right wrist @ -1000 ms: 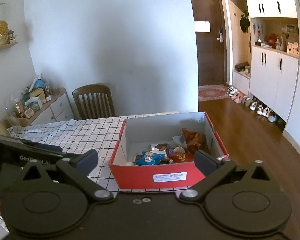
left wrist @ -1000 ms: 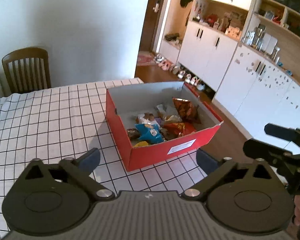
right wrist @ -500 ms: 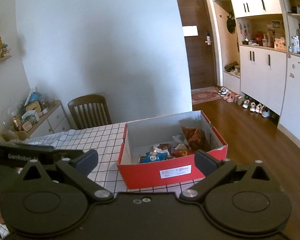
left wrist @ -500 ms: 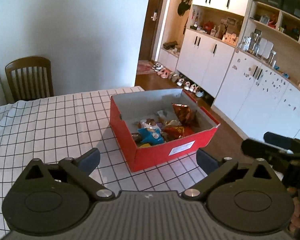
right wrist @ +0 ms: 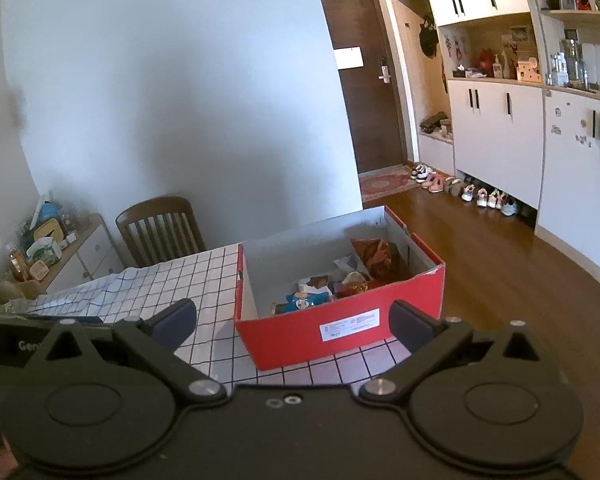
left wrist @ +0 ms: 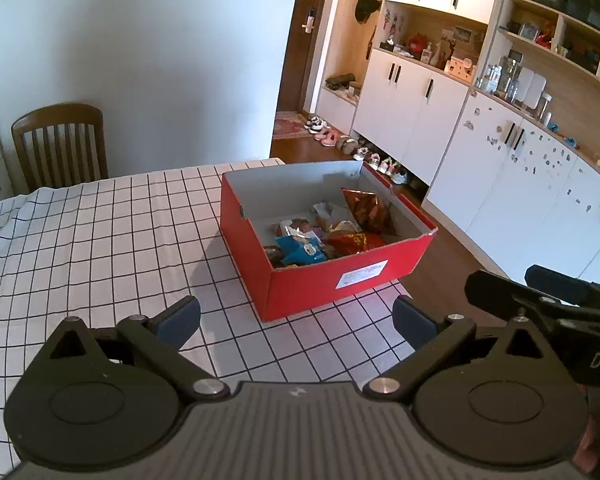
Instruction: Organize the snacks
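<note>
You hold the left gripper (left wrist: pixel 296 318) low in the frame with its two blue-padded fingers spread wide and nothing between them; it hangs above the checked tablecloth (left wrist: pixel 100 240), short of the red box (left wrist: pixel 332 284). The right gripper (right wrist: pixel 292 318) is spread just as wide and holds nothing either, its pads framing the near wall of the red box (right wrist: pixel 300 332) in the lower middle of its frame. In the left wrist view, your right gripper's black body shows at the lower right edge.

The box sits open-topped at the table's right end, centre of the left wrist view, with a white label on its near side. The snacks lie inside it, gathered toward the near right part of the floor: a blue packet (left wrist: pixel 300 250) nearest the front wall, a red packet (left wrist: pixel 352 240) just beside it, a dark red-brown bag (left wrist: pixel 366 210) leaning against the right wall, and several smaller wrappers between them that are too small to tell apart.

A wooden chair (left wrist: pixel 60 144) stands at the left of the frame behind the table, and white cupboards (left wrist: pixel 420 112) fill the right.
</note>
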Action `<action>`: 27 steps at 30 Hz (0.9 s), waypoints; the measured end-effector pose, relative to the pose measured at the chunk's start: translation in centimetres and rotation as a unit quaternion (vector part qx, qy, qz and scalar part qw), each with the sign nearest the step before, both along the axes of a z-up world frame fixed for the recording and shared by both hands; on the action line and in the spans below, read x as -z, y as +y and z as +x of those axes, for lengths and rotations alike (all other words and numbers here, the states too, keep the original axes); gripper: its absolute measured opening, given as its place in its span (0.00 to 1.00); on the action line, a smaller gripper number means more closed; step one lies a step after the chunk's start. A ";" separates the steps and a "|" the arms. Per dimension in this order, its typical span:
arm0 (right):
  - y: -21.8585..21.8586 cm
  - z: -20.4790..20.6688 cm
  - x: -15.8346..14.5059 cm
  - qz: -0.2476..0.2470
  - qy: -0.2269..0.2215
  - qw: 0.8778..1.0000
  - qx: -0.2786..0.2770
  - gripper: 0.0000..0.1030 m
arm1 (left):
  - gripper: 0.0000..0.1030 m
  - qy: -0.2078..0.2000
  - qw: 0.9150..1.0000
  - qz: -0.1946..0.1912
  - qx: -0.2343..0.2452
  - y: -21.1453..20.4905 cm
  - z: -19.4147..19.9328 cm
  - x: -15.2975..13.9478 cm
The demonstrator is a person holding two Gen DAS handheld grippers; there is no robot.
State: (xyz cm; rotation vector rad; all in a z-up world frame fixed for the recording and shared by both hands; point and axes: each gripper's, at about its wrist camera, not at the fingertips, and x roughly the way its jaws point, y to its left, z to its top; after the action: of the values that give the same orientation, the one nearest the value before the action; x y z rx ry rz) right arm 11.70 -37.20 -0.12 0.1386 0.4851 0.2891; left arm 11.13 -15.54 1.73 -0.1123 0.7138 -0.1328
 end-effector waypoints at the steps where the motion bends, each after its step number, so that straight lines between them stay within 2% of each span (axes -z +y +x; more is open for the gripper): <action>1: 0.1 -0.2 0.0 -0.004 -0.002 1.000 0.002 1.00 | 1.00 -0.002 1.000 0.000 0.000 -0.1 -0.2 0.0; 20: -0.2 -0.2 -2.4 0.000 -0.031 0.999 0.020 1.00 | 1.00 -0.026 0.999 0.016 0.007 -0.7 0.4 -3.7; 27: -0.9 -0.2 -2.7 0.005 -0.034 0.999 0.029 1.00 | 1.00 -0.028 1.000 0.008 -0.006 -0.3 1.1 -4.3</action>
State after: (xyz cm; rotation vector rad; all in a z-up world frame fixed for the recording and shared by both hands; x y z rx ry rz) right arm 11.51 -38.07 2.57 0.1518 0.4118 0.2395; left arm 12.19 -15.82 6.08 -0.0971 0.6591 -0.1176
